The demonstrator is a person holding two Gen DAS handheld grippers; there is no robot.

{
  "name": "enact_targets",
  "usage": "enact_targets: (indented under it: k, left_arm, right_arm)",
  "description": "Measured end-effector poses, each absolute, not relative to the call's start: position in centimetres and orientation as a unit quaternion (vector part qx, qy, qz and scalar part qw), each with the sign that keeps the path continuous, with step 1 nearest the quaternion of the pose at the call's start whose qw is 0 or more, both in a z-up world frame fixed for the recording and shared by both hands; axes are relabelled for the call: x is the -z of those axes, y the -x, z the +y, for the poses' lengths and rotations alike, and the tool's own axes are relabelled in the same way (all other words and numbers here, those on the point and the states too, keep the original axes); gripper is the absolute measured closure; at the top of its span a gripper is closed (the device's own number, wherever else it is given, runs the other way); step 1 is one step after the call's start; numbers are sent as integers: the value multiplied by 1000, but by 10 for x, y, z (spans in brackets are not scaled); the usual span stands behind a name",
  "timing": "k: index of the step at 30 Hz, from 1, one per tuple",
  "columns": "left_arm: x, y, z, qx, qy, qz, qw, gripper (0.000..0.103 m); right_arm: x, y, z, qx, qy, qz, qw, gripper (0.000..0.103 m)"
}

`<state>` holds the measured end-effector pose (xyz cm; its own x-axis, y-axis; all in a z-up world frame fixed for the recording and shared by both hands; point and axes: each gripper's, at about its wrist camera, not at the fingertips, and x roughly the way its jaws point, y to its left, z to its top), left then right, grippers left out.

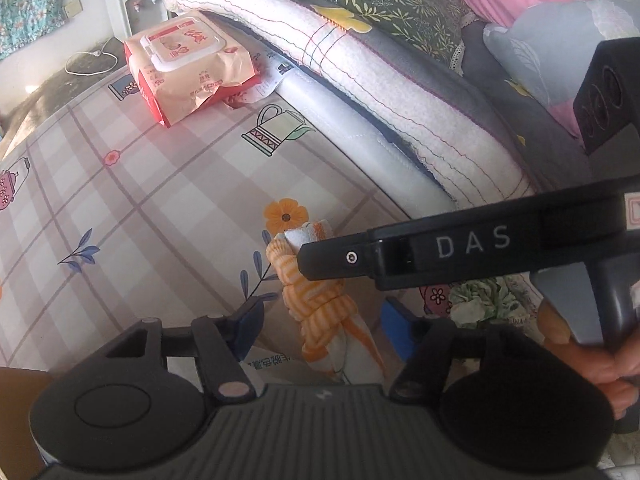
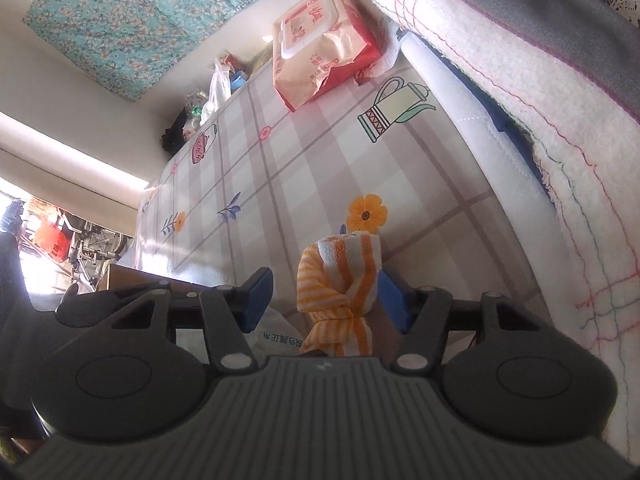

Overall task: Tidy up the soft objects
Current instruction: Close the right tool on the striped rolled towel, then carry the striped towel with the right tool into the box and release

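Checked oilcloth with printed jugs and flowers covers the counter (image 1: pixel 132 184), which butts against a bed piled with a white quilted blanket (image 1: pixel 360 76) and pillows along its right side. At the far end lies a pack of wet wipes (image 1: pixel 188 68).

Near the middle, over an orange flower print, an orange-striped towel (image 1: pixel 320 308), twisted into a knotted rope, sits between both pairs of tongs. The left tongs (image 1: pixel 320 320) straddle its lower part with the blue pads apart on either side, neither one visibly pressing the cloth. The right tongs (image 2: pixel 332 296) frame the upper end; the right-hand pad lies against or just behind the fabric, the left-hand pad stands clear, so whether they pinch it I cannot tell. In the left wrist view, the right tool's black finger crosses the towel's top.

Judging from this, the risks are plain: a half-closed grasp could catch only a loose fold, letting the knot slip or unravel when lifted. With both tools crowded on one small bundle, their fingers could collide, or pull against each other.
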<state>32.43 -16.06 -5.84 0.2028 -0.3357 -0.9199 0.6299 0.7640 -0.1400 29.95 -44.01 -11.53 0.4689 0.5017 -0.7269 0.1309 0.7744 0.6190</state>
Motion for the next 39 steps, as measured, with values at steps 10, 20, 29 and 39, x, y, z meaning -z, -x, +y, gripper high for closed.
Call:
enact_targets:
  k: [10,20,29,39]
  left_arm:
    - [83,-343,-168,292,-104,592,744,59]
    - [24,-306,-158,300,-100,527,789,61]
    - [-62,-245,-113,299,-81,443,841,61]
    - [-113,-161,5,221,-59,397,889,61]
  right_arm:
    - [152,-315,-429,-134,-329,518,778,62]
    - [94,-286,-423,-145,-318,462,815,64]
    - [0,-229,-410,-193,-298,393,848,63]
    - [-66,-166,-302,-315,-267,385,825,62]
